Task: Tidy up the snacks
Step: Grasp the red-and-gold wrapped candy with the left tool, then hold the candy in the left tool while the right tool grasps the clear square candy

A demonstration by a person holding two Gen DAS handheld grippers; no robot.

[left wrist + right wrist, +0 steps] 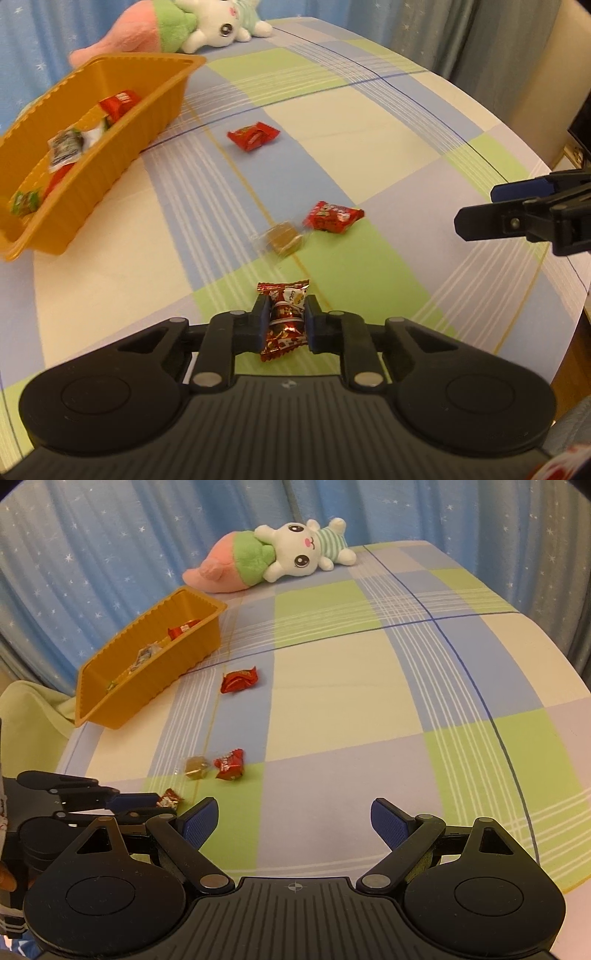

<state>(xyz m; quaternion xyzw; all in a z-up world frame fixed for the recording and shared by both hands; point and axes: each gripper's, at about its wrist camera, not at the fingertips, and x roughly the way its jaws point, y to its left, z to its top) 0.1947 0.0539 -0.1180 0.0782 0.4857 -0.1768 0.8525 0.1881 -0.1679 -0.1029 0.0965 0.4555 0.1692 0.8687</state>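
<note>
The shiny red-brown foil candy [283, 320] is pinched in our left gripper [286, 317]; our right gripper [291, 821] stands spread, empty.

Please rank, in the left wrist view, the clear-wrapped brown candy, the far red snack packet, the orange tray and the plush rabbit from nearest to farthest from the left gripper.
1. Clear-wrapped brown candy, just ahead of the left gripper.
2. Far red snack packet, mid-table.
3. Orange tray, to the left; its near end rivals the packet.
4. Plush rabbit, far edge.
</note>
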